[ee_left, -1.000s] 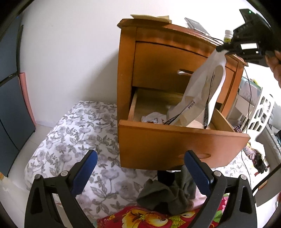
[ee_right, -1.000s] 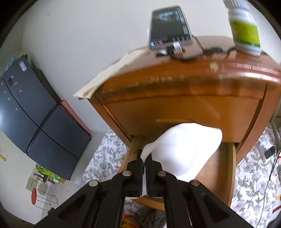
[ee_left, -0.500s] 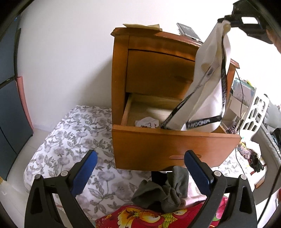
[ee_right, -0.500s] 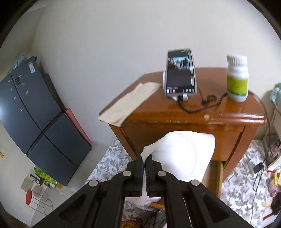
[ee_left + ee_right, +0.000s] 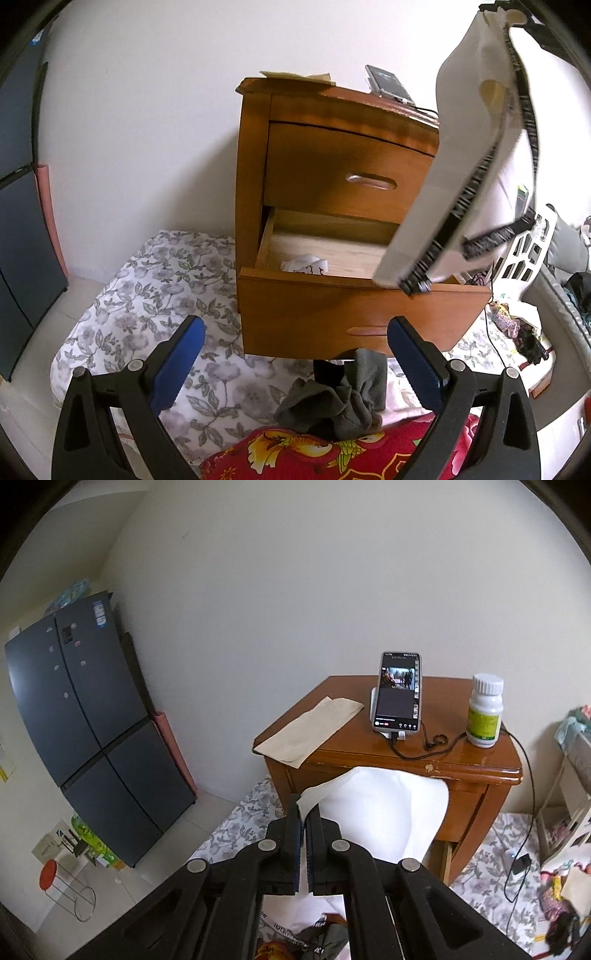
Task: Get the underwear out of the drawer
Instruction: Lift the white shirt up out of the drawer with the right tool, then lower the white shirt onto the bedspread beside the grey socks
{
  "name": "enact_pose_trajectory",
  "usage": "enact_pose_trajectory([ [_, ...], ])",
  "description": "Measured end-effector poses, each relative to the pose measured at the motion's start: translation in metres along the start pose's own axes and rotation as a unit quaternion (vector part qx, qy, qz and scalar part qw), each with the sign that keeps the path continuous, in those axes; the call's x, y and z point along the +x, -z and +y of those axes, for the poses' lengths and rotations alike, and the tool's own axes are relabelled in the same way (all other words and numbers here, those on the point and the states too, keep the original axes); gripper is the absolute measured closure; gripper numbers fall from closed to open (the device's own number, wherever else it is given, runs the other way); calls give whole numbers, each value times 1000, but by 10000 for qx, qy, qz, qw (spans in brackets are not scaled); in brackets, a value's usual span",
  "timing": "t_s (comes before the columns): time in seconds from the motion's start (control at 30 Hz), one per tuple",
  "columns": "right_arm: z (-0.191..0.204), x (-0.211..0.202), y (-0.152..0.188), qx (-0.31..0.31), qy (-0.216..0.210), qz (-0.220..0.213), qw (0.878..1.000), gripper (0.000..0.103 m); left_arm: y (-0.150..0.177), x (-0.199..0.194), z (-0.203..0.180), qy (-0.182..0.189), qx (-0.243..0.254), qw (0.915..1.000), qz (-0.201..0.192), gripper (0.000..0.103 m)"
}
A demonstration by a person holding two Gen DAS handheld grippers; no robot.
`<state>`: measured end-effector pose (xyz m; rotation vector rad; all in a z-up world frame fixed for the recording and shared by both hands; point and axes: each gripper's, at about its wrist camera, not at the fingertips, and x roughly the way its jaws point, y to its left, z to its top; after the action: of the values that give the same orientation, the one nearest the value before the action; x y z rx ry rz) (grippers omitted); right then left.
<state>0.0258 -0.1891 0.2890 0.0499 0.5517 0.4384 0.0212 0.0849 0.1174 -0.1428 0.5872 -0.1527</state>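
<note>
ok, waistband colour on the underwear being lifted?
Black with white lettering, on white underwear; the left wrist view shows it best.

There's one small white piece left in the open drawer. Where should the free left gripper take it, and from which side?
Grip the raised, crumpled top of the small white garment, probably coming from above and over the drawer front. It lies bunched just behind that panel near the drawer's left wall, so a level approach looks blocked. The left gripper is open and empty; the right gripper is shut on the white underwear.
</note>
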Motion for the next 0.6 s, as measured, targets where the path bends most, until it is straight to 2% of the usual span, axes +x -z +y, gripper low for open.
enact_pose_trajectory([
  [0.23, 6, 6, 34, -136, 96, 425, 9990, 101, 0, -10, 3, -87, 21, 9999, -104, 4],
  [0.4, 4, 35, 67, -194, 131, 921, 9955, 101, 0, -8, 6, -145, 4, 9998, -97, 4],
  [0.6, -5, 90, 109, -194, 221, 1623, 9863, 101, 4, -3, 8, -200, 0, 9998, -13, 4],
])
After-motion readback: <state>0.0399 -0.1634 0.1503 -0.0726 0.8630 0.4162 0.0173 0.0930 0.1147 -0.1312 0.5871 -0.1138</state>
